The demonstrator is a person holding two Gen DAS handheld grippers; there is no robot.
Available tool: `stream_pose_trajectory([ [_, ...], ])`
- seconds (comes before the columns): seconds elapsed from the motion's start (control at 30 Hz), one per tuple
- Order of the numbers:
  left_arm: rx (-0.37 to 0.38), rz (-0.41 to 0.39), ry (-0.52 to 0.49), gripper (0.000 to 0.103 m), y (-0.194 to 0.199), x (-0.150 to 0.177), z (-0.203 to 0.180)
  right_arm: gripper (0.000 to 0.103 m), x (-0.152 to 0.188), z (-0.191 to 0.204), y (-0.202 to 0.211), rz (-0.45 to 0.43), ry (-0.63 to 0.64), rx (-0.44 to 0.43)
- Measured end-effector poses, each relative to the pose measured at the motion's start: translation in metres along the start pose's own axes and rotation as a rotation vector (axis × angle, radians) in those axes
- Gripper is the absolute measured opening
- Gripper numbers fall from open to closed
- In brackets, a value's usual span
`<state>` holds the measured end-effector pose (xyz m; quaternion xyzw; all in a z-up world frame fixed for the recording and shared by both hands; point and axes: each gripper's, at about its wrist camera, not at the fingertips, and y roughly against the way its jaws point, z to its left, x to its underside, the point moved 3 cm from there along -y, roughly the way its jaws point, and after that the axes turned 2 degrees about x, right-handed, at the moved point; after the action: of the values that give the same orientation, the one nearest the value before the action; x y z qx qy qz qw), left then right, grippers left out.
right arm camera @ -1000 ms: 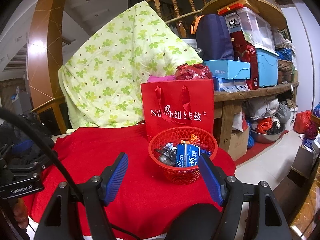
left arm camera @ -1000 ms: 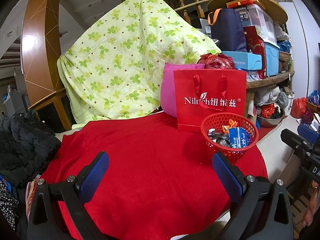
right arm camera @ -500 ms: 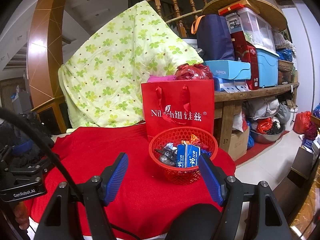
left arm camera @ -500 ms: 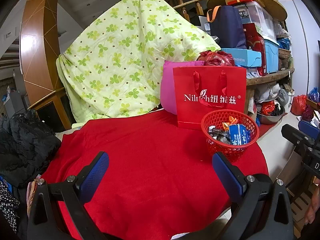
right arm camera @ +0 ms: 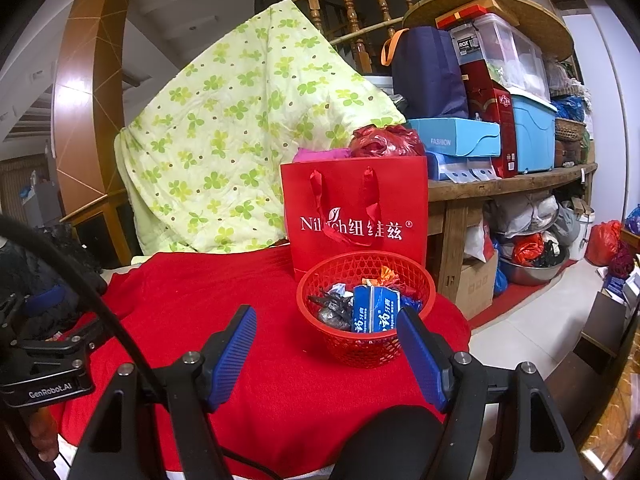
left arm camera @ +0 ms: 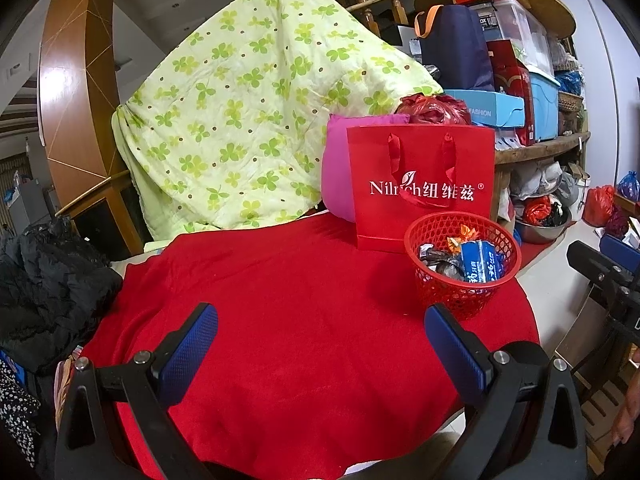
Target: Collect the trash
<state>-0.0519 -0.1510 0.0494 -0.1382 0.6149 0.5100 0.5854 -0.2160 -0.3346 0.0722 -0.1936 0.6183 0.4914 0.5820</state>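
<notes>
The red cloth-covered tabletop (left arm camera: pixel 280 300) looks bare of loose litter: from its left edge, where a black padded jacket (left arm camera: pixel 48 280) is heaped just beside it, across the middle, nothing lies on the cloth. The collecting therefore seems finished or very nearly so, as far as these views reach.

The left gripper (left arm camera: pixel 320 344) hovers over the near edge with its blue-padded jaws spread and nothing between them. The right gripper (right arm camera: pixel 326 344) is likewise spread and empty, aimed at the round red plastic mesh basket (right arm camera: pixel 362 344) near the right edge.

That basket holds the trash: a blue-and-white toothpaste carton (right arm camera: pixel 374 314), dark crumpled wrappers (right arm camera: pixel 332 310) and an orange wrapper (right arm camera: pixel 384 274). Just behind it stands a red paper gift bag with ribbon handles (right arm camera: pixel 354 216).

At the back a green clover-print quilt (left arm camera: pixel 248 112) drapes over a wooden stair railing (right arm camera: pixel 360 12); to the right, a wooden shelf (right arm camera: pixel 508 184) carries boxes and bins.
</notes>
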Motion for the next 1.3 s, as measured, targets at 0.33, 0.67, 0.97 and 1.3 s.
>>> stream_pose_trajectory([
  [0.33,-0.001,0.006,0.001,0.102,-0.0018,0.002,0.0007,0.076,0.0018,-0.0015,-0.0015,-0.006,0.001,0.004],
  [0.67,0.003,0.009,0.0,0.102,-0.0018,0.0041,0.0,0.076,0.0018,-0.0007,-0.0003,-0.008,-0.003,0.006],
  [0.97,0.005,0.011,-0.001,0.102,-0.0017,0.004,-0.0012,0.076,0.0017,-0.0007,0.0015,-0.009,-0.005,0.008],
  [1.3,0.01,0.016,-0.006,0.102,-0.0021,0.0059,-0.0037,0.076,0.0013,-0.003,0.0035,-0.007,-0.007,0.013],
])
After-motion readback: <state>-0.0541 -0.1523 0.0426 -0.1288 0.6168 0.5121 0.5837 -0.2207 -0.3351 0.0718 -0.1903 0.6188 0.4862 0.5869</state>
